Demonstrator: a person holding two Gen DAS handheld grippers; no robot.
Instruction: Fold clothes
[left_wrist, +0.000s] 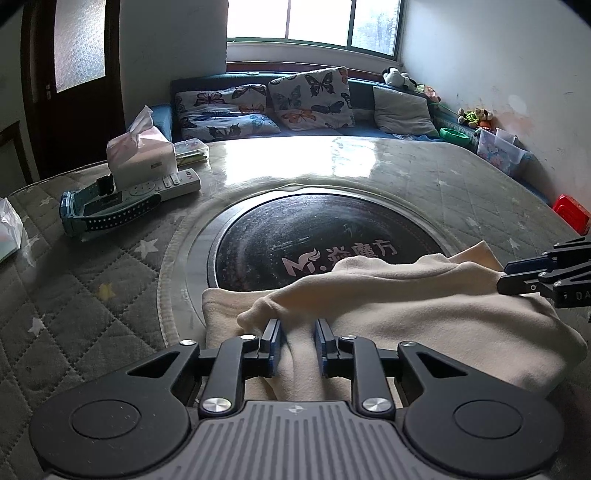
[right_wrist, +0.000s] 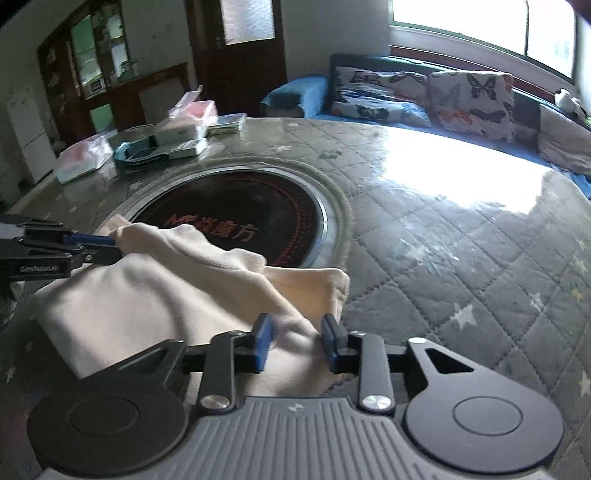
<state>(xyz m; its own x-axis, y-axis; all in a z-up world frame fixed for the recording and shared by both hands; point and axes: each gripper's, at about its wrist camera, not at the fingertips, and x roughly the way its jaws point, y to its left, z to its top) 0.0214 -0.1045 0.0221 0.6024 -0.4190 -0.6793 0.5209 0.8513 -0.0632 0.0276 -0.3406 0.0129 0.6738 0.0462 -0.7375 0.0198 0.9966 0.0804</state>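
A cream garment (left_wrist: 406, 306) lies folded over itself at the near edge of the table, partly over the round black cooktop (left_wrist: 295, 229). My left gripper (left_wrist: 298, 328) is partly open, its fingers astride a ridge of the cloth at the garment's left end. My right gripper (right_wrist: 298, 325) is partly open astride the cloth at the garment's right end (right_wrist: 166, 295). Each gripper shows in the other's view, my right one at the far right edge (left_wrist: 517, 277), my left one at the far left edge (right_wrist: 99, 245). Both sit at the cloth's edge.
A quilted star-pattern cover under clear film (left_wrist: 92, 295) tops the table. At the far left stand a tissue box (left_wrist: 142, 158), a remote (left_wrist: 162, 186), a blue watch (left_wrist: 99, 214) and a plastic packet (right_wrist: 85, 158). A sofa with butterfly cushions (left_wrist: 310, 99) lies beyond.
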